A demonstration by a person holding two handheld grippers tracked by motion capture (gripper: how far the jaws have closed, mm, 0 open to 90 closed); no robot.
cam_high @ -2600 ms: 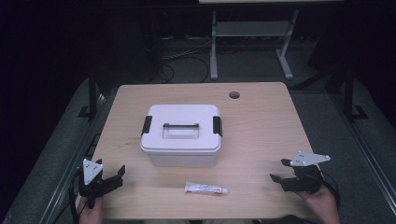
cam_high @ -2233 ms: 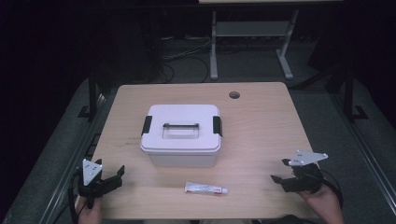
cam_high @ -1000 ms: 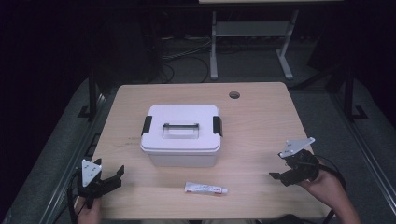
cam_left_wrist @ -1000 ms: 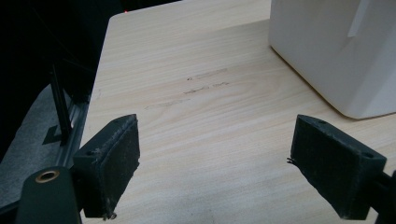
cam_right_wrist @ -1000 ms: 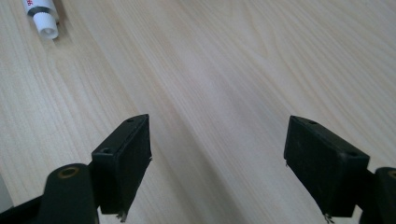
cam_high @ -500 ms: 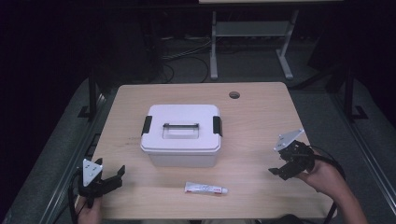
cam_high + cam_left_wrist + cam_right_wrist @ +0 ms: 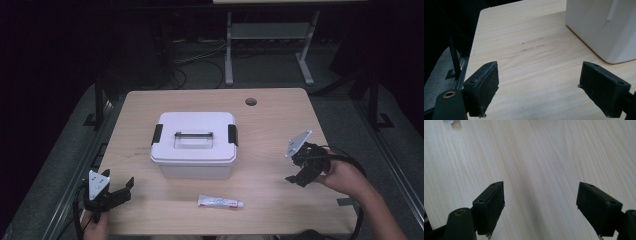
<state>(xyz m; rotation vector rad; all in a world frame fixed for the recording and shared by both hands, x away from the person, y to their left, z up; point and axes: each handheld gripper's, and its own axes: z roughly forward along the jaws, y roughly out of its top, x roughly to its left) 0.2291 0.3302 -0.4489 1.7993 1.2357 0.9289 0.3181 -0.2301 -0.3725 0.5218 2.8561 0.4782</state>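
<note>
Light wood-grain table (image 7: 280,125) in a dark room, grey floor around it, cables and a metal stand (image 7: 265,45) behind the far edge, round grommet hole (image 7: 251,101) near far right. Left tongs (image 7: 117,192) low at near-left corner, jaws wide apart, nothing between them, over bare wood with faint scuff marks (image 7: 532,46). White lidded box (image 7: 194,145) sits mid-table, black latches on both short sides, clear handle on lid, lid on; its corner shows in the left gripper view (image 7: 599,27). Small white tube (image 7: 220,202) with red print lies flat just in front of the box, near the front edge, cap pointing right. Right tongs (image 7: 298,167) right of the box, tilted down toward the table, jaws wide apart, holding nothing, well apart from the tube. Bare wood both sides of the box.
</note>
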